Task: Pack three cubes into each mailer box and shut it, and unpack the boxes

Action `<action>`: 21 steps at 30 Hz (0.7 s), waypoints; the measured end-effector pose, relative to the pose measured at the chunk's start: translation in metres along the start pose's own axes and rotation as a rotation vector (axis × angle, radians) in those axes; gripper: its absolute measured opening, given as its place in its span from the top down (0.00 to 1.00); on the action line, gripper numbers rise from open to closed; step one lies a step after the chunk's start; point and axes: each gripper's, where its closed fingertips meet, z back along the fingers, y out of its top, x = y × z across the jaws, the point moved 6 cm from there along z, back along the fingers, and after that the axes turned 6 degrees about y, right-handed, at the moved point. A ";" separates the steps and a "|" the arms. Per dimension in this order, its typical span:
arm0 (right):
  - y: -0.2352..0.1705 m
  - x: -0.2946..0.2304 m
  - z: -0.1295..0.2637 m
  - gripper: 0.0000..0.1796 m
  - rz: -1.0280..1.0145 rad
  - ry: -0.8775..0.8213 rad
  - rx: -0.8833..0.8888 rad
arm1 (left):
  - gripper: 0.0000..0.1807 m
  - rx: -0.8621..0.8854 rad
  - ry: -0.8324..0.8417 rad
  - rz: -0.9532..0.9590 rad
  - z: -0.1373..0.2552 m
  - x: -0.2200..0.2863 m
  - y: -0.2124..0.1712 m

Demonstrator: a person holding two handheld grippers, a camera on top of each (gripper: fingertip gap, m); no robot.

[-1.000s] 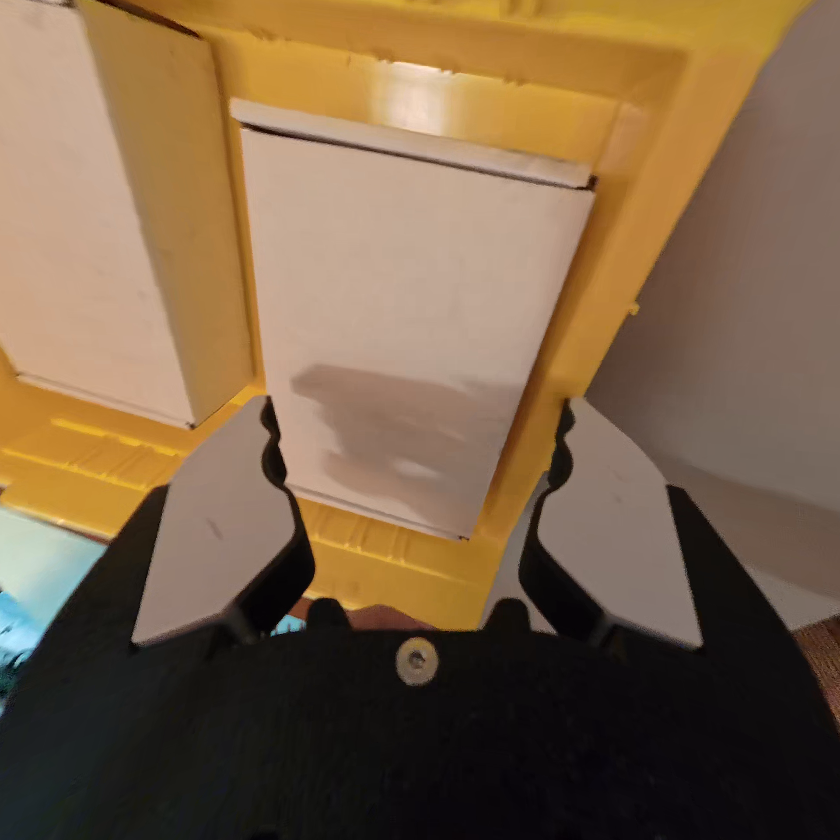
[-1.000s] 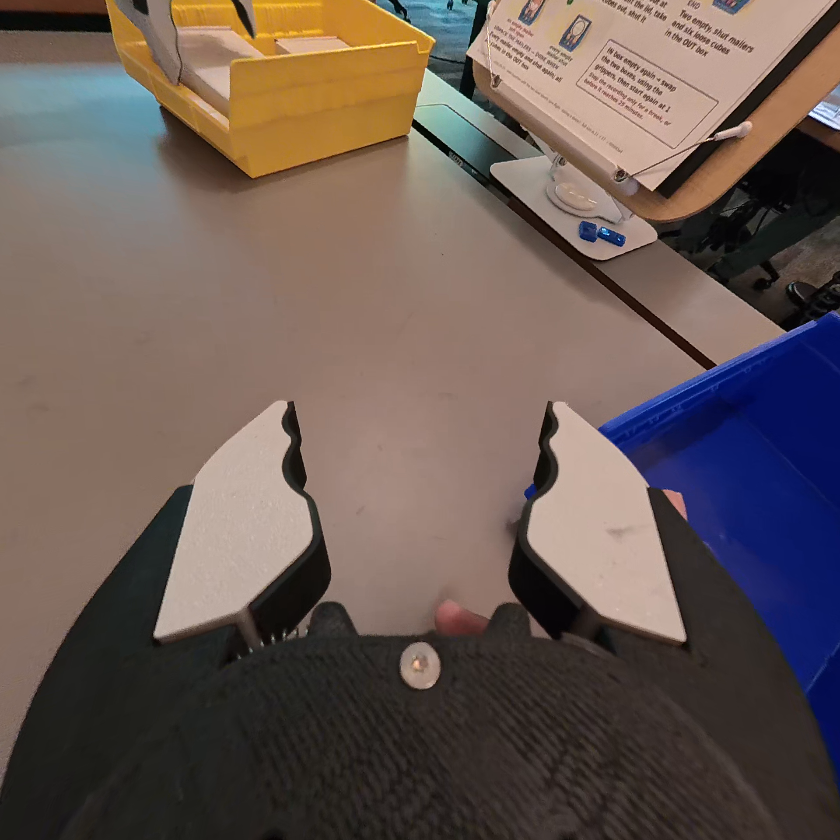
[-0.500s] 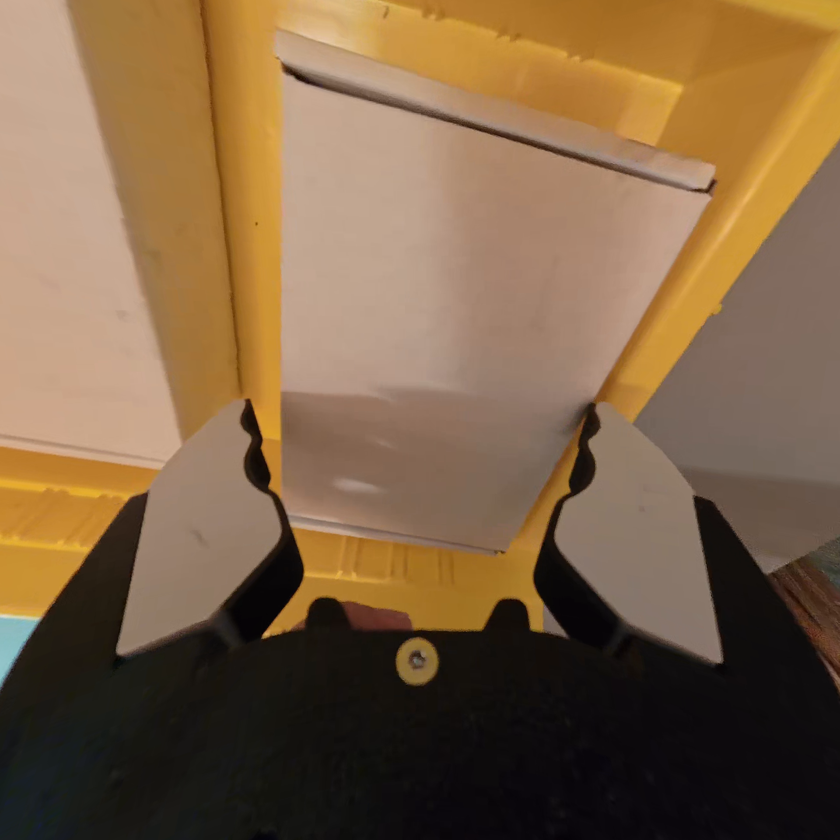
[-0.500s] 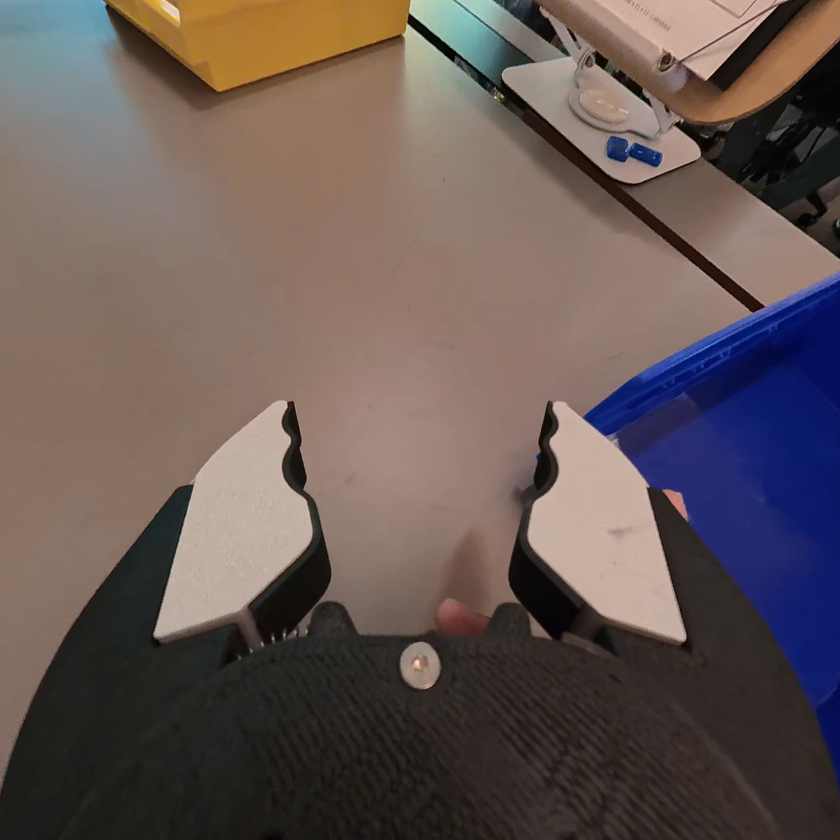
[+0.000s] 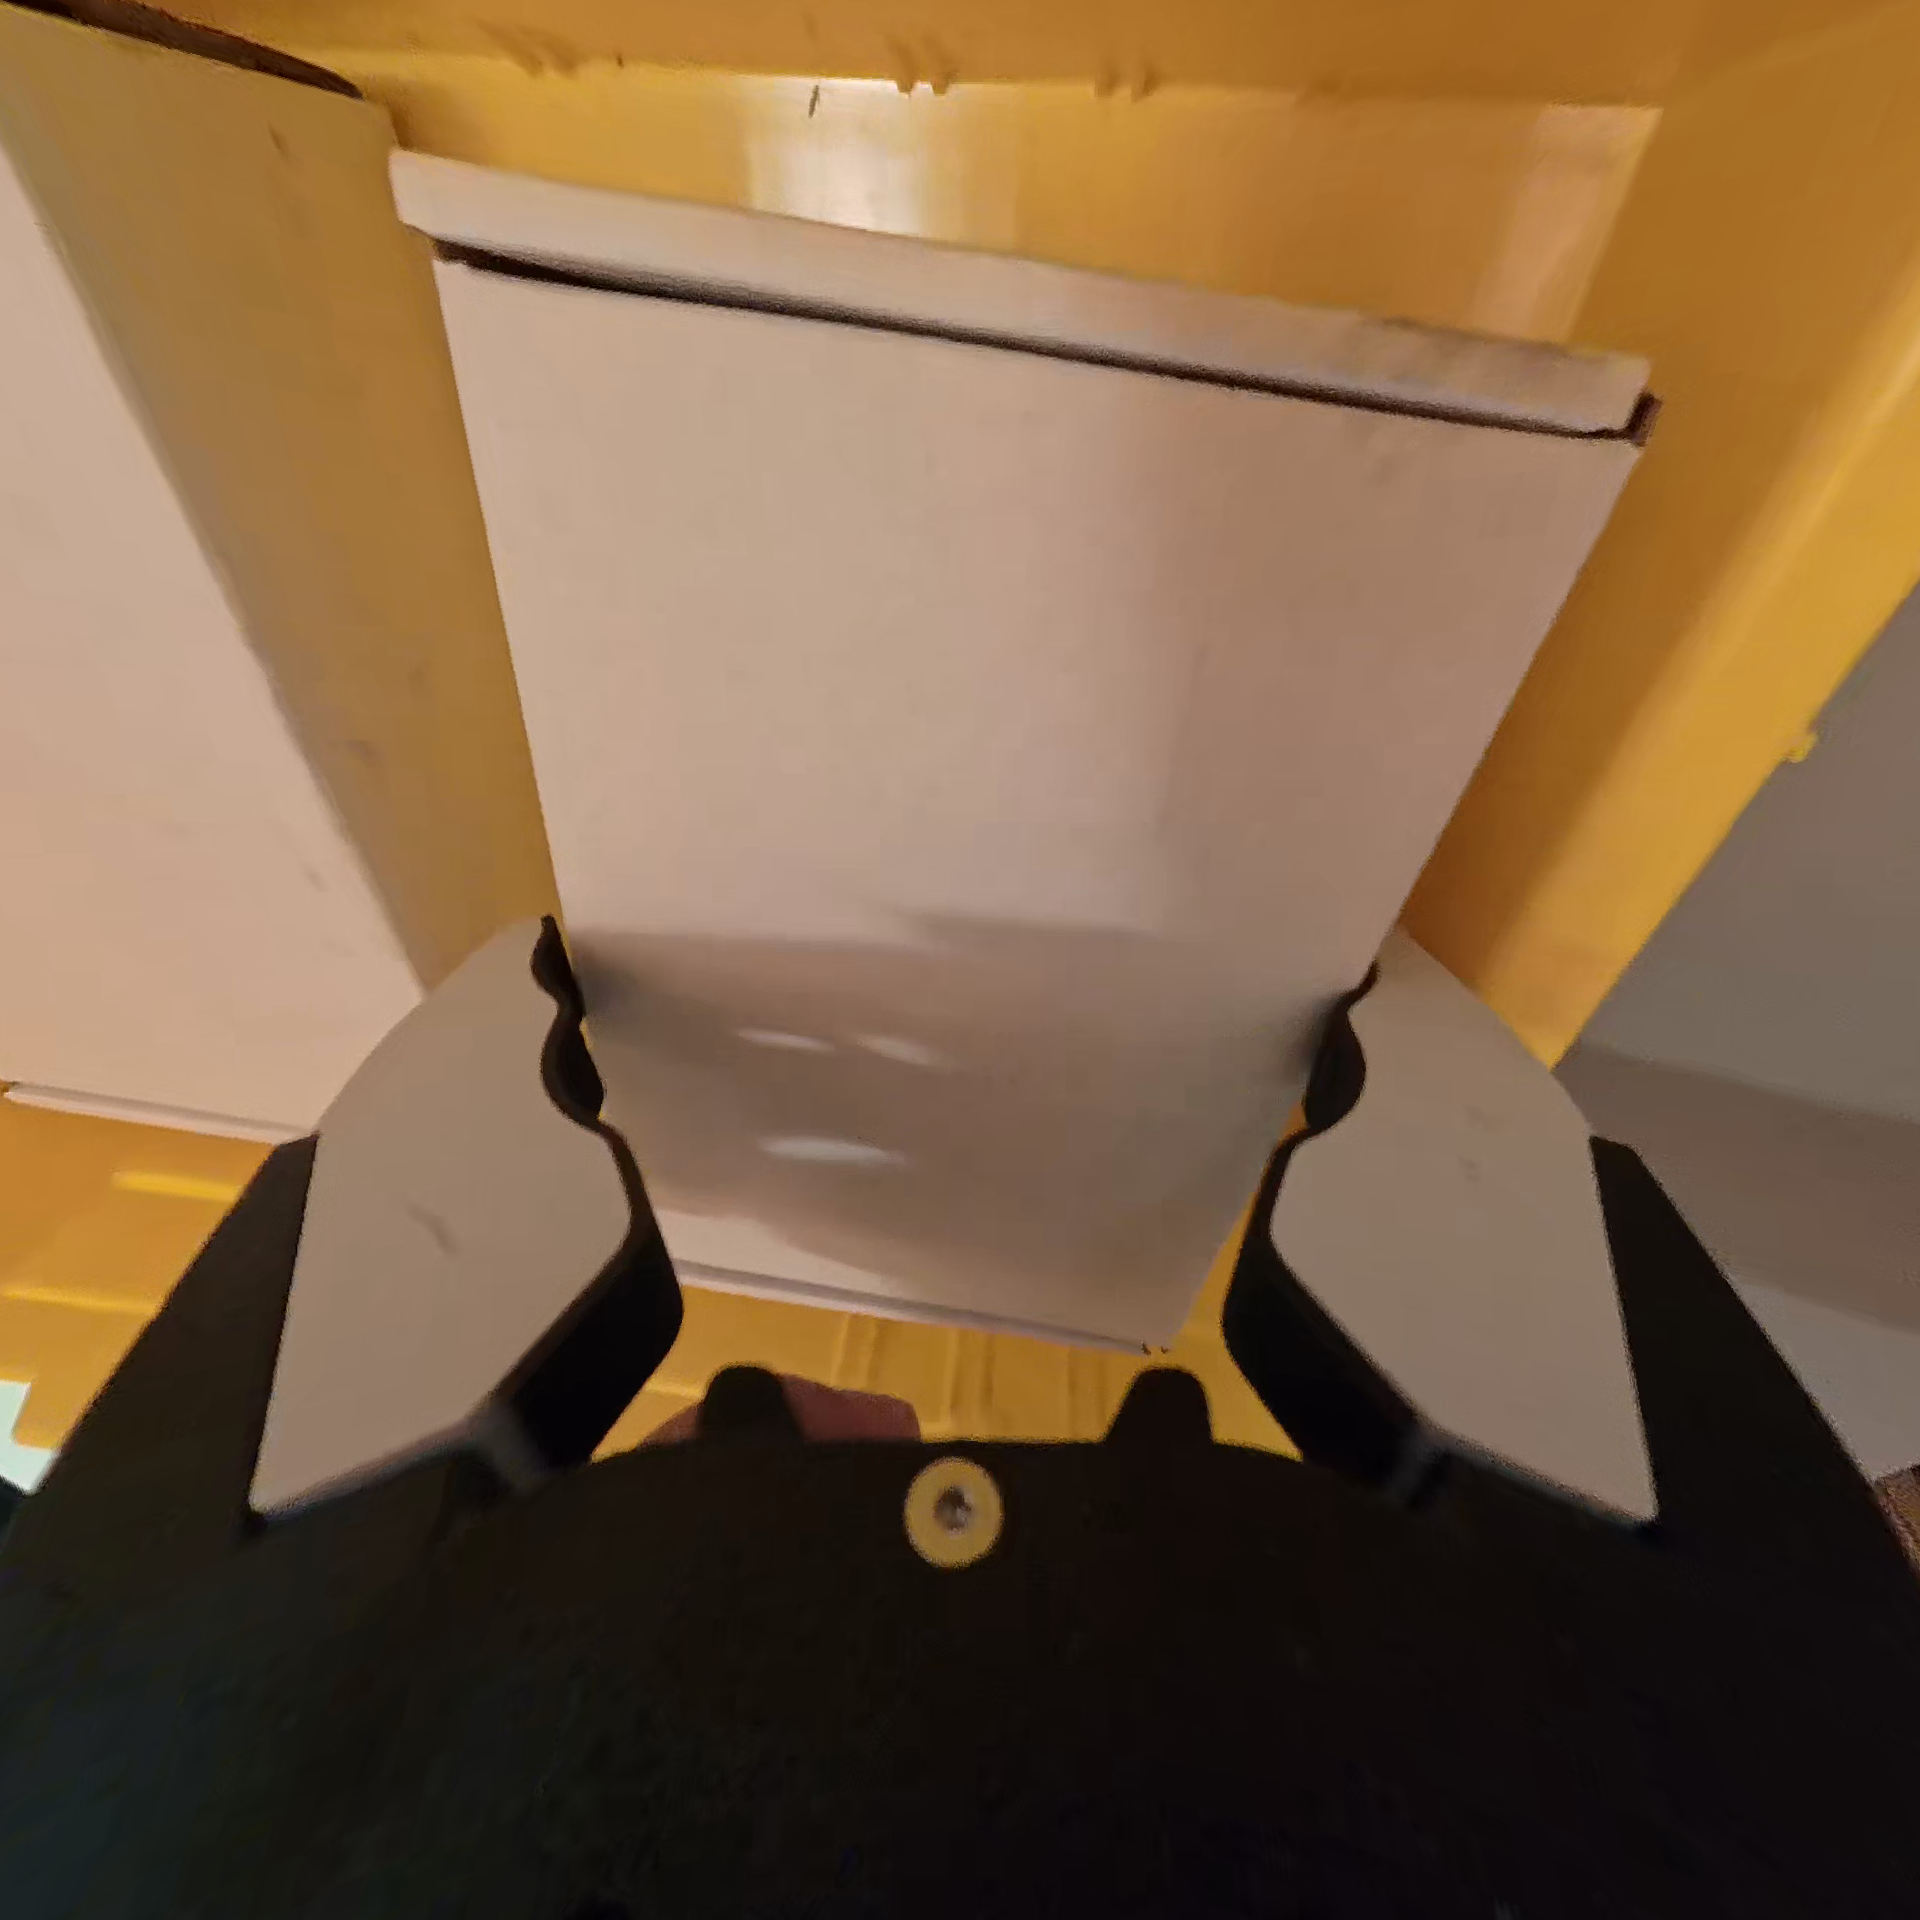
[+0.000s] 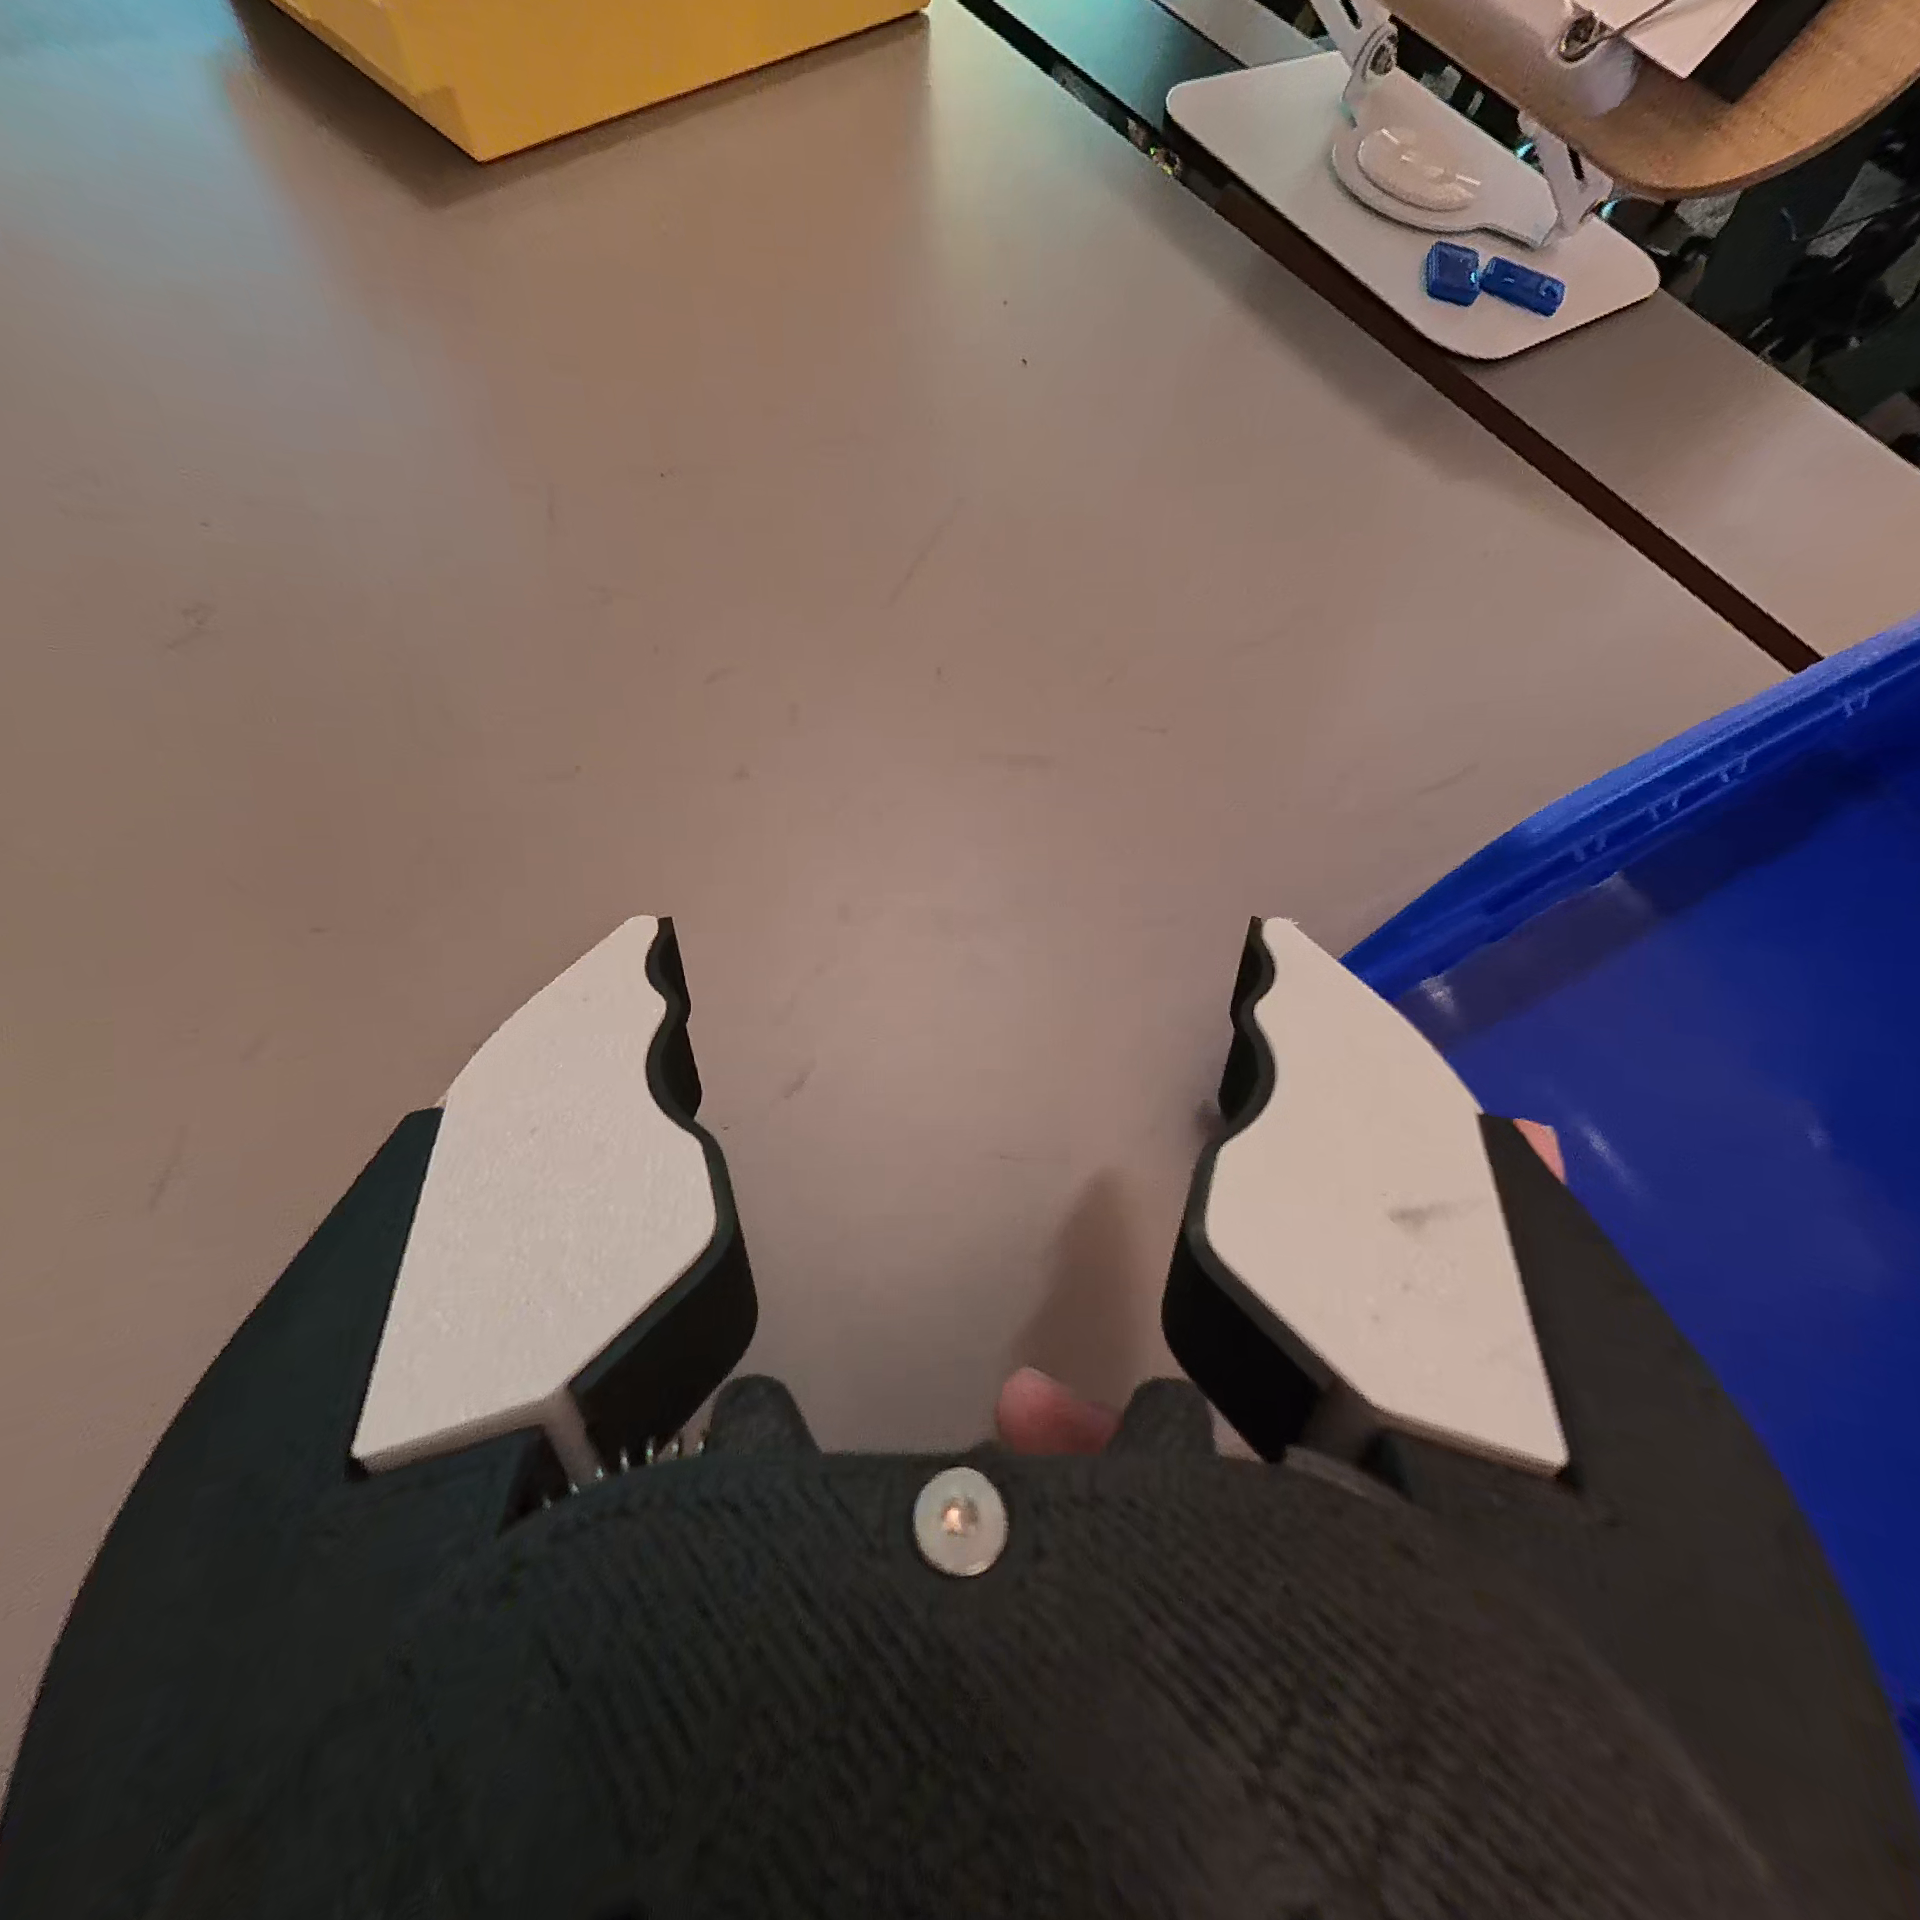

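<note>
A shut white mailer box [image 5: 997, 665] lies in the yellow bin [image 5: 1714, 312], against its right wall. My left gripper [image 5: 956, 977] is open wide and straddles the box's near end, one fingertip close against each long side. I cannot tell whether the tips press on it. A second white mailer box [image 5: 135, 727] lies to its left in the same bin. My right gripper [image 6: 961, 966] is open and empty, low over the bare grey table [image 6: 727, 571], beside the blue bin [image 6: 1714, 1091] on its right. No cubes show.
A corner of the yellow bin [image 6: 582, 73] shows at the far left of the right wrist view. A white stand base [image 6: 1413, 197] with two small blue pieces [image 6: 1491, 281] sits on the neighbouring table at the far right. About 50 cm separates my left fingertips from my right.
My left gripper opened wider and moved forward around the right-hand mailer box. My right gripper tipped downward, so the yellow bin and the stand slid up out of view.
</note>
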 end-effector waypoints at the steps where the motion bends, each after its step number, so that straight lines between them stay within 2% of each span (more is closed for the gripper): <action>1: 0.000 -0.001 -0.001 0.44 0.000 0.003 0.001 | 0.27 0.018 0.002 0.004 0.000 0.000 0.000; 21: 0.004 -0.002 0.004 0.45 0.019 -0.018 0.007 | 0.28 0.033 0.040 0.049 0.005 0.000 -0.005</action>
